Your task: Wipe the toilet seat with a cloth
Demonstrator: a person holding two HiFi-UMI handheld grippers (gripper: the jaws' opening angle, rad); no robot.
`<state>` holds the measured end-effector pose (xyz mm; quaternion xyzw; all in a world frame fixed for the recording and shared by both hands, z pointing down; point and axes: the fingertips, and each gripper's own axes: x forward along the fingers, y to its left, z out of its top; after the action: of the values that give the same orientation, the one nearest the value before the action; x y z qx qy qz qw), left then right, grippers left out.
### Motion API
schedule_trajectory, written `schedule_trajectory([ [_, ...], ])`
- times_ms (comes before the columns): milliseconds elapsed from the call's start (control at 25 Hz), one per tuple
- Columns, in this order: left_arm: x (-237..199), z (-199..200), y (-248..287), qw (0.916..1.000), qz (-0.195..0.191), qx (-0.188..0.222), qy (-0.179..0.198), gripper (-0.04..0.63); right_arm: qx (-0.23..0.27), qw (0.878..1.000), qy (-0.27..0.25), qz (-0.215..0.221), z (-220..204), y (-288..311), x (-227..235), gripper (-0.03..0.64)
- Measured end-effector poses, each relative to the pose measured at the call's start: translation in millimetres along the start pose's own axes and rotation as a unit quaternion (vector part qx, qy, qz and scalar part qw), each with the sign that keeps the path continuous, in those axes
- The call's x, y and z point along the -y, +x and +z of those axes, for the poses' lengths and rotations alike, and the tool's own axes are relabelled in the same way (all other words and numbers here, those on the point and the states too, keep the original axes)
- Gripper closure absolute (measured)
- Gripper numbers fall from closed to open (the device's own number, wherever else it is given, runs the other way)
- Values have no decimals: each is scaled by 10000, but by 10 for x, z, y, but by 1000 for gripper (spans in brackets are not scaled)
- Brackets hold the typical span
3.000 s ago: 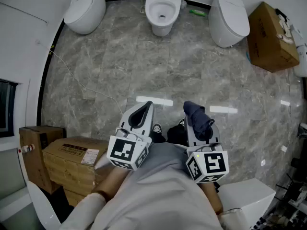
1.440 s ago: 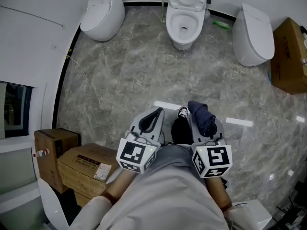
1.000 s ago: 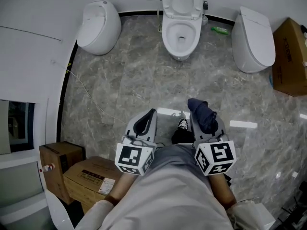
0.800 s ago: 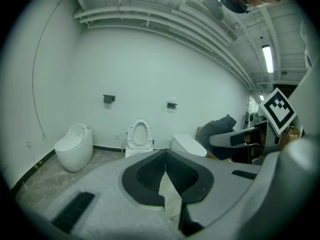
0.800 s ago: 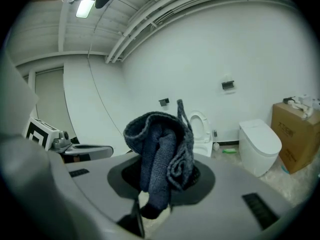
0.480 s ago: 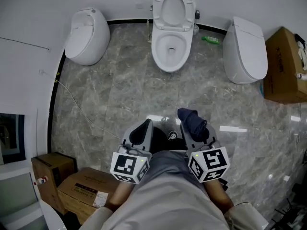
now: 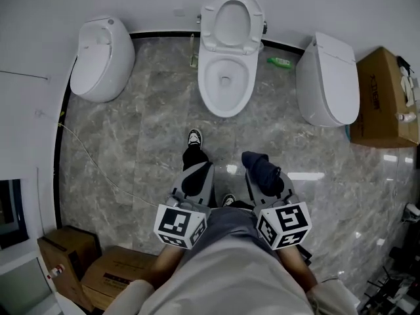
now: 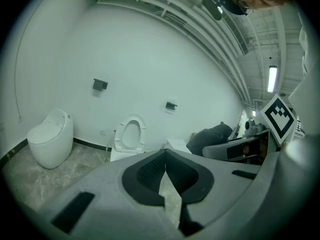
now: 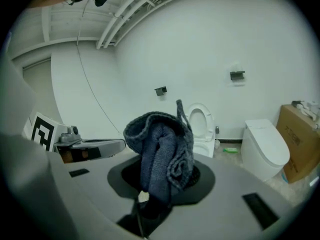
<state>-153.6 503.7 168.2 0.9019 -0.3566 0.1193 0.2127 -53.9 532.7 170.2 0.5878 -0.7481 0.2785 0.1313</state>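
The white toilet [image 7: 225, 77] stands at the far wall with its lid raised; it also shows ahead in the left gripper view as toilet [image 8: 129, 136] and in the right gripper view as toilet [image 9: 201, 125]. My right gripper [image 7: 262, 176] is shut on a dark blue knitted cloth [image 7: 260, 169], which bunches up above the jaws as cloth [image 9: 161, 151]. My left gripper [image 7: 198, 172] is shut with nothing in it, its pads meeting at the left gripper [image 8: 165, 156]. Both grippers are held at waist height, well short of the toilet.
A closed white toilet [image 7: 98, 58] stands at the left and another closed toilet [image 7: 327, 77] at the right. A cardboard box [image 7: 384, 96] sits far right, more boxes [image 7: 62, 261] at the near left. A green bottle [image 7: 280, 62] lies by the wall. A thin cable [image 7: 98, 169] crosses the floor.
The person has walked towards the middle toilet, which now sits larger and lower in the head view; one foot has stepped forward. Both grippers stay shut, the cloth still in the right one.
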Motion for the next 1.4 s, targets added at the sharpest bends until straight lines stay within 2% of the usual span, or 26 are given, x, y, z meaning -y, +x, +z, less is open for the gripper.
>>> schedule_trajectory([
  [320,-1047,817,816,9992,-393,-35,-58,586,-86,9998,-12,-205,895,1123,2,518],
  [560,-1625,1367,1401,9969,-749,-207,108,586,-86,9987,241,-437,1459,1840,121,518],
  [760,-2033,1653,1789,9945,-979,-343,176,586,-78,9972,388,-632,1762,2318,191,518],
  [1120,-2301,1910,2277,9894,-1339,-500,257,586,-141,9924,738,-970,1961,2694,412,522],
  [1400,-2294,1902,2489,9900,-1236,-595,342,586,-276,9867,1167,-1096,1902,2868,824,523],
])
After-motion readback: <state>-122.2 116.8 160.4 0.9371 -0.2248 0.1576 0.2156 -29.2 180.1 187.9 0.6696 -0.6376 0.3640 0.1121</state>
